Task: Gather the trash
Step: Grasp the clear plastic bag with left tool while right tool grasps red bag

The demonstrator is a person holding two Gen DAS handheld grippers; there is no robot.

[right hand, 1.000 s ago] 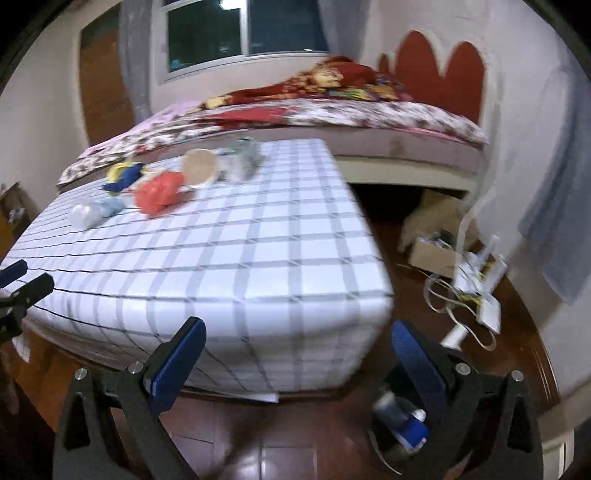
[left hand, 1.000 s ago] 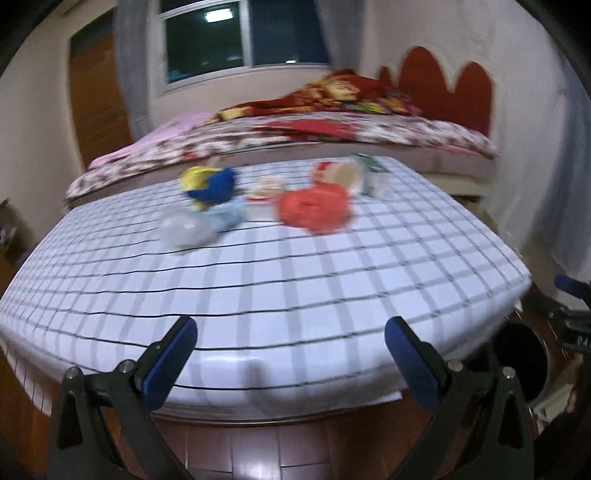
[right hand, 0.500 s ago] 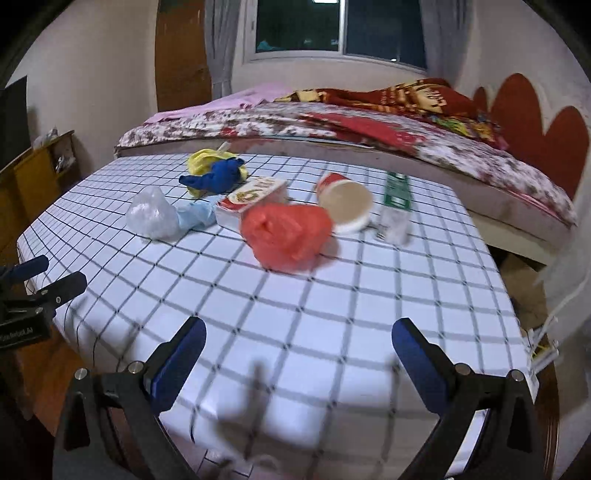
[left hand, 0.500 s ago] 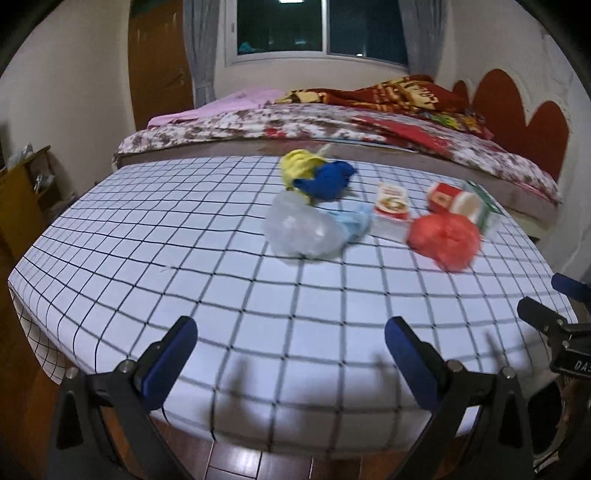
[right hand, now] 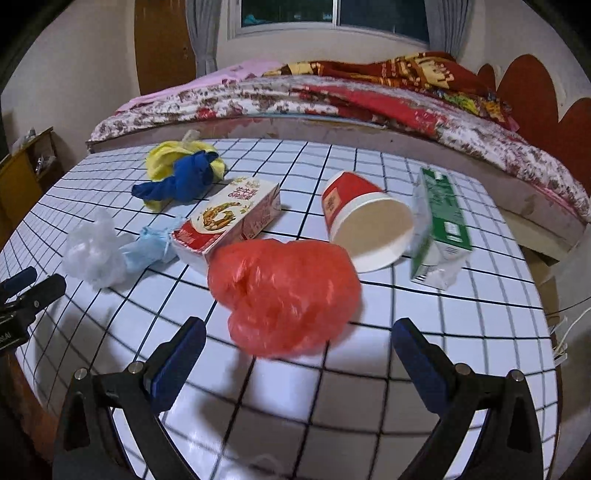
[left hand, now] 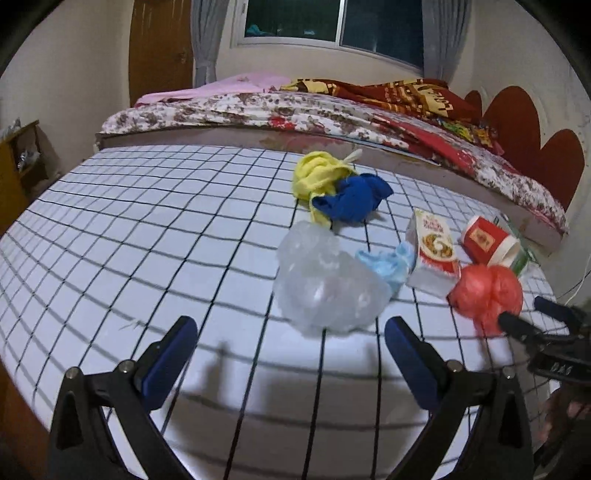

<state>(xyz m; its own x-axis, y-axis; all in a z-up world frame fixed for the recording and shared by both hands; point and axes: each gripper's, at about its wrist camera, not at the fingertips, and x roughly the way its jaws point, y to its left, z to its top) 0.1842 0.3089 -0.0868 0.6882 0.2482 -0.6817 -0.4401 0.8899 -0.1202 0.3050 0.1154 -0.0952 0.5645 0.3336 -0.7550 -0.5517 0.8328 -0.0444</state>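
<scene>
Red plastic bag [right hand: 284,295] lay crumpled near the tabletop's [right hand: 461,332] front edge, just ahead of the right gripper [right hand: 295,354], whose fingers were spread wide and empty. It looked light, soft and slippery, best pinched at a bunched fold. The left gripper [left hand: 288,350], also spread, faced the clear bag [left hand: 325,284].

Dim indoor light from above, dark window [left hand: 332,22] behind. Soft shadows on checked tablecloth [right hand: 369,387]. Strong fisheye bending, black corners, slight motion blur.
</scene>
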